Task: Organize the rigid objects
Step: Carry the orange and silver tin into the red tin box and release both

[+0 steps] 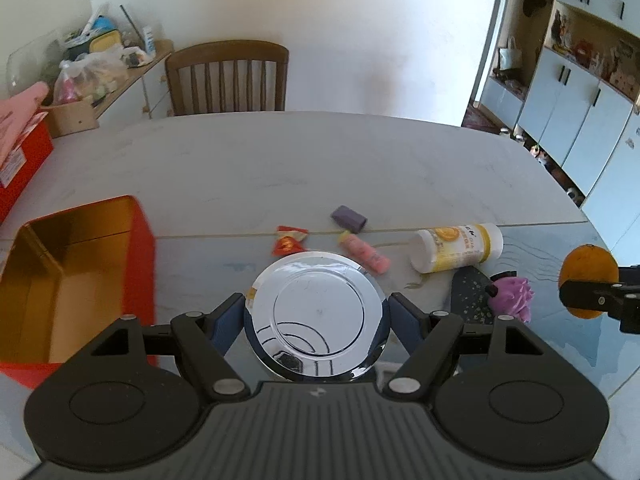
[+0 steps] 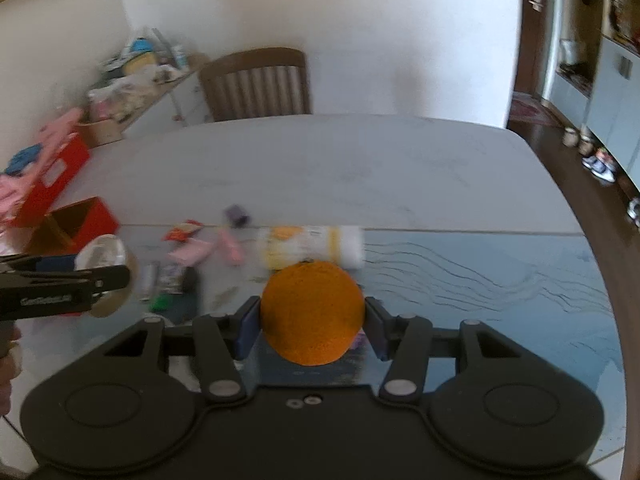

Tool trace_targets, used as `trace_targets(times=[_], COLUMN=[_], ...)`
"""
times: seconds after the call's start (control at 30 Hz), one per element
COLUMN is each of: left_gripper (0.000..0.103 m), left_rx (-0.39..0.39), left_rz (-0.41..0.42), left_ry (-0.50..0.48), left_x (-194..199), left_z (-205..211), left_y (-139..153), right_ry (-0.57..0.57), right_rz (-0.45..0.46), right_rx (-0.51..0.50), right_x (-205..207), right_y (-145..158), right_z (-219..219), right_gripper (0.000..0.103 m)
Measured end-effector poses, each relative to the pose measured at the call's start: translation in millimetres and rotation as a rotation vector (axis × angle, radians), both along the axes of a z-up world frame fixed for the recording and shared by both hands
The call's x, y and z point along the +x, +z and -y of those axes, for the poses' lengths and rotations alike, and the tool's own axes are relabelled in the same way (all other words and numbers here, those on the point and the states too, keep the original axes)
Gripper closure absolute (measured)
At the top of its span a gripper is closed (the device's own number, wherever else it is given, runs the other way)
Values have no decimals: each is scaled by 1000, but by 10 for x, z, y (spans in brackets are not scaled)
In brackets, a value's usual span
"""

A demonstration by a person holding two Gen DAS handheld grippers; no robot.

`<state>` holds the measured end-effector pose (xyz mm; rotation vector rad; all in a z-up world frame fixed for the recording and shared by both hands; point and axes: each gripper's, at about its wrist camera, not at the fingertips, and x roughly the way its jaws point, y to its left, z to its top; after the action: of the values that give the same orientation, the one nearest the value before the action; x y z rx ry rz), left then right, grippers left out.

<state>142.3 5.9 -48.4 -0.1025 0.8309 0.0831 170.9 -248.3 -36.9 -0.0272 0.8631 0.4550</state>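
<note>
My left gripper (image 1: 316, 316) is shut on a shiny silver can (image 1: 316, 316), seen end-on and held above the table; it also shows in the right wrist view (image 2: 102, 256). My right gripper (image 2: 312, 320) is shut on an orange (image 2: 312, 312), held above the table; the orange also shows at the right edge of the left wrist view (image 1: 588, 272). An open red box with a gold inside (image 1: 68, 280) sits at the left. A white and yellow bottle (image 1: 460, 246) lies on its side on the table.
A pink tube (image 1: 364, 252), a purple block (image 1: 349, 218), a red wrapped sweet (image 1: 289, 240) and a purple frilly thing (image 1: 514, 298) on a dark mat (image 1: 470, 296) lie on the table (image 1: 320, 160). A wooden chair (image 1: 228, 76) stands at the far edge. A red carton (image 1: 20, 160) is far left.
</note>
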Motion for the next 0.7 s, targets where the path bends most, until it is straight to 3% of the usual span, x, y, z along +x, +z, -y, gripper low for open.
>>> trace_targets(times=[0.27,0.7], left_gripper=[26,26], left_rx=[-7,23], left_rz=[21,47], left_ry=[37,148], left_x=[-220,-327], left_z=[-554,-1893], left_y=[191,302], right_ry=[153,383], right_rz=[15,71], right_rx=[17,2], right_x=[-165,-350], right_y=[227,359], right_z=[-827,-2341], right_gripper=[50,50])
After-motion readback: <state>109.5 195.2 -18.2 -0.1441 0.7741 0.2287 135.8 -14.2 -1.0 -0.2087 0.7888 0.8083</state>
